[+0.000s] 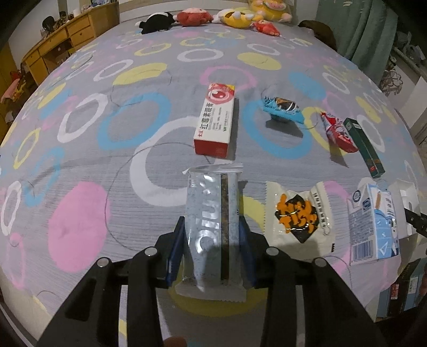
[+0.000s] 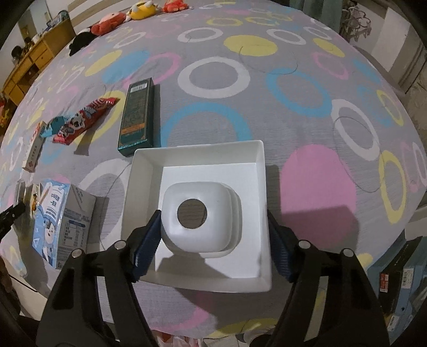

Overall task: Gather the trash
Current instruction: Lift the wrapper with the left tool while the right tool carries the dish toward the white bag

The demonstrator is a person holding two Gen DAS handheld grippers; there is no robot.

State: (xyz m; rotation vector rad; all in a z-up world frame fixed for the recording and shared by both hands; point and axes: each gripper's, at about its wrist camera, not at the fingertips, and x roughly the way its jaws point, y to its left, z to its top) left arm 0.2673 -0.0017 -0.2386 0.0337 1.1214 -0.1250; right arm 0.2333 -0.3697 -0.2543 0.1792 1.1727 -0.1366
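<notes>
A clear speckled snack wrapper (image 1: 205, 202) lies lengthwise on the ring-patterned bedspread (image 1: 106, 186). My left gripper (image 1: 212, 221) is shut on it, with a blue pad pressing each long edge. My right gripper (image 2: 213, 213) is closed on a white box tray (image 2: 197, 154). Its left pad is inside the tray against the moulded white insert (image 2: 197, 216) with a round hole, and its right pad is against the tray's outer right wall. Other trash on the bed includes a red-and-white box (image 1: 214, 122), a blue wrapper (image 1: 284, 106), a red wrapper (image 1: 337, 130), a dark green box (image 2: 136, 114), a white packet (image 1: 296, 213) and a milk carton (image 2: 61, 221).
Plush toys (image 1: 213, 17) line the far end of the bed. A wooden desk (image 1: 61, 45) stands at the far left and green curtains (image 1: 368, 29) at the far right. Boxes (image 2: 400, 272) sit on the floor beside the bed's near right corner.
</notes>
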